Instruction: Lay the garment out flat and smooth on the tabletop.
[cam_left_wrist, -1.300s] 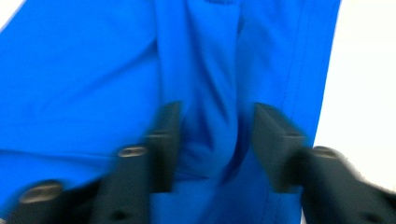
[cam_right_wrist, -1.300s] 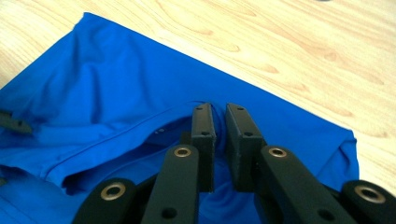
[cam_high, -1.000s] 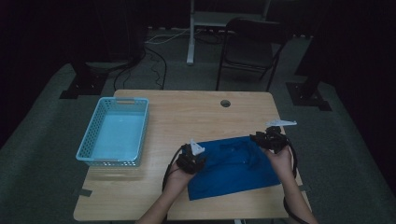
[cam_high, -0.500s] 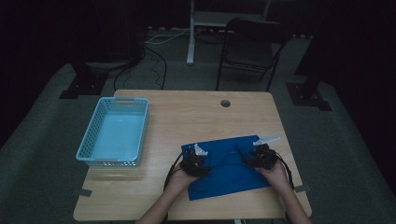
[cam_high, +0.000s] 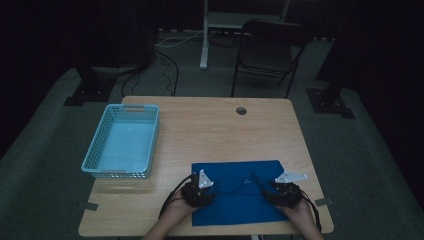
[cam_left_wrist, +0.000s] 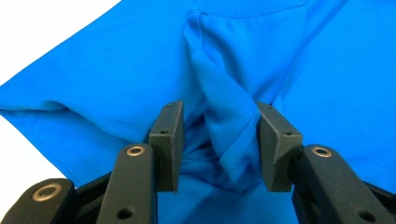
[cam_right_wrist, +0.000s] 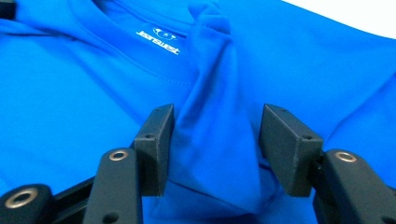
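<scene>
A blue T-shirt (cam_high: 235, 200) lies flat on the near right part of the wooden table (cam_high: 215, 130). My left gripper (cam_high: 212, 192) rests on the shirt's left edge and my right gripper (cam_high: 265, 190) on its right part, each held by a hand. In the left gripper view a raised fold of the shirt (cam_left_wrist: 116, 79) stands between the jaws of the left gripper (cam_left_wrist: 217, 140), which have just been closing but still show a gap. In the right gripper view the right gripper (cam_right_wrist: 215, 144) has just been opening, and a ridge of the shirt (cam_right_wrist: 70, 93) stands loosely between its jaws, below the neck label (cam_right_wrist: 157, 35).
A light blue plastic basket (cam_high: 95, 150) stands at the table's left side. A small round hole (cam_high: 241, 110) is near the far edge. Behind the table stands a dark folding chair (cam_high: 267, 50), with cables on the floor.
Both grippers came down and toward the near edge, the right one from the shirt's far right corner. The shirt shifted nearer with them and now lies as a neater rectangle.
</scene>
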